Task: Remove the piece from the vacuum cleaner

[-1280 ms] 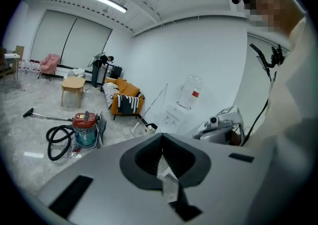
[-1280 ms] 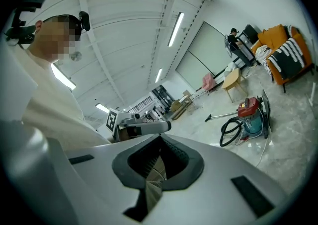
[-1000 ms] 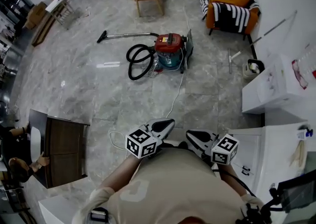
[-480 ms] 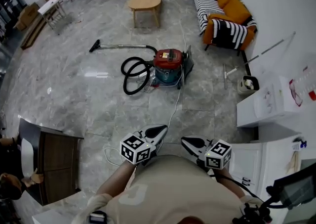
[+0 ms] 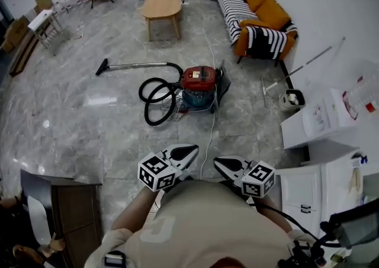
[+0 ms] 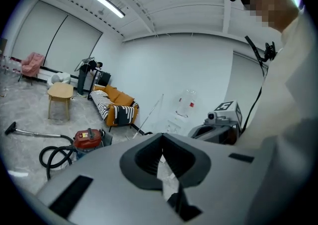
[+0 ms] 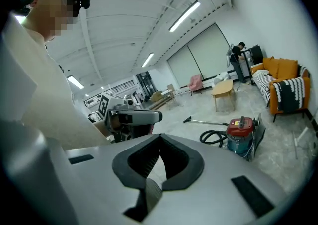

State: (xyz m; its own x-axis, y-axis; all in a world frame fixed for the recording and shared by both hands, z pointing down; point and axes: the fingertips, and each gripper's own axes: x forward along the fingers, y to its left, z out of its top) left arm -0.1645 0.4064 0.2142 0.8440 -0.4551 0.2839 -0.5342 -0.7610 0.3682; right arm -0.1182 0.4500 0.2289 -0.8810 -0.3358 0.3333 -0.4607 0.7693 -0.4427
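Note:
A red and teal canister vacuum cleaner (image 5: pixel 199 87) stands on the marble floor in the head view, its black hose (image 5: pixel 155 96) coiled at its left and a metal wand (image 5: pixel 130 65) with a floor nozzle lying further left. It also shows small in the left gripper view (image 6: pixel 88 138) and the right gripper view (image 7: pixel 242 135). My left gripper (image 5: pixel 188 152) and right gripper (image 5: pixel 224 164) are held close to my chest, well short of the vacuum cleaner. Both are shut with nothing between the jaws.
A white power cord (image 5: pixel 208 134) runs from the vacuum cleaner toward my feet. An orange sofa with striped cushions (image 5: pixel 254 15) lines the right wall, a wooden coffee table (image 5: pixel 161 2) stands behind. White cabinets (image 5: pixel 311 120) are at right, a dark cabinet (image 5: pixel 71 210) at lower left.
The vacuum cleaner has drawn nearer and lower in the head view as I walk toward it. Both grippers stay shut in front of my chest.

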